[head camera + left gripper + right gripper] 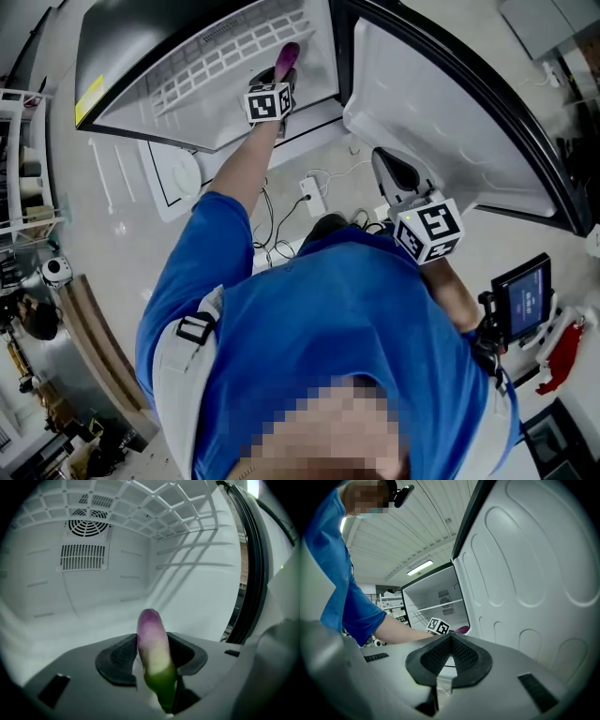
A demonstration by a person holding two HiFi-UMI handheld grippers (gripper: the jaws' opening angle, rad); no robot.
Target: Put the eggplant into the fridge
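The eggplant [152, 646] is purple at its tip and green at its stem end. My left gripper [151, 656] is shut on it, the dark pads pressing both its sides. The left arm reaches into the open fridge [239, 56], where the purple tip [288, 56] shows just past the left gripper [272, 98] and its marker cube. Inside, the eggplant hangs above the white fridge floor [84, 630] under a wire shelf [154, 508]. My right gripper [449, 654] is shut and empty, held beside the open fridge door [534, 564]; the head view places the right gripper [398, 173] low by that door.
The fridge door [450, 103] stands open at the right. A fan grille [86, 536] sits on the fridge's back wall. On the floor lie a white power strip and cables [311, 195]. A small screen device [523, 298] is at the right, and shelving [23, 178] at the left.
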